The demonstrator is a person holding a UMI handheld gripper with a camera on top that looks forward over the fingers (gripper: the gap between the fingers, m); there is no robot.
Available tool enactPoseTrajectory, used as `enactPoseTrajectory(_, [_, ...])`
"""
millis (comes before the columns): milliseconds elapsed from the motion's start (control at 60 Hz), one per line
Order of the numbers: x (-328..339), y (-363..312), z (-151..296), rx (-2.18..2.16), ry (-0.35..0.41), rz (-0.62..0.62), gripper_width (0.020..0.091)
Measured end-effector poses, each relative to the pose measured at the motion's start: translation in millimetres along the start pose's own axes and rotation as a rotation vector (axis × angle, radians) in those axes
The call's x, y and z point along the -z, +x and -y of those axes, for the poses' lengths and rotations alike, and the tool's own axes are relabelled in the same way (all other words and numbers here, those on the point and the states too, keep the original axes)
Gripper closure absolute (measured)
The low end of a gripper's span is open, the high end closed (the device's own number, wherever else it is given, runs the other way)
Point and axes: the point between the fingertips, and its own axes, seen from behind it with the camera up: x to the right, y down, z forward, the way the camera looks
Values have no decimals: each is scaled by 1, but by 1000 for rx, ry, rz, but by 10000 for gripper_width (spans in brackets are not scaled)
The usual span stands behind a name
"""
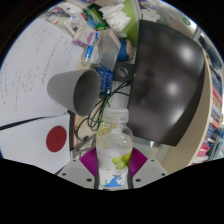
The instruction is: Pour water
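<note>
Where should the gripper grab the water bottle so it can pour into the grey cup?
Grip the water bottle around its round middle, near the label, coming straight from the gripper's side with one finger on each flank. It stands upright between the fingers, cap up, so the neck stays free to tip toward the grey cup, which looks tilted.

Clear plastic bottle (116, 150), capped white, standing roughly upright between the fingers of the tongs (116, 172). Carries a light label with blue print low on the body; yellowish-green tint visible through the middle section. Purple pads pressed against it from both sides near the base, lifted off the surface. Grey cup (76, 90), lying tipped with its open mouth turned toward the bottle, dark inside, blue patch at its rim edge. Sits beyond the bottle, up and to the left of the cap, close but apart from it. Water level in either impossible to tell.
</note>
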Motion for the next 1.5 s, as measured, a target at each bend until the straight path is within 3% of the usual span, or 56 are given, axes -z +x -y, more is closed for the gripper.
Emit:
enactPoseTrajectory(433, [-17,12,27,244,61,-36,724])
enactPoseTrajectory(567, [-6,20,17,-77,80,13,725])
enactPoseTrajectory(733, [12,10,0,-763,83,165,714])
enactPoseTrajectory(983, [10,-23,4,-1428,226,278,712])
enactPoseTrajectory(1183, [-13,-59,12,-1645,247,324,714])
enactPoseTrajectory(1500, [-29,-75,6,-1698,299,219,709])
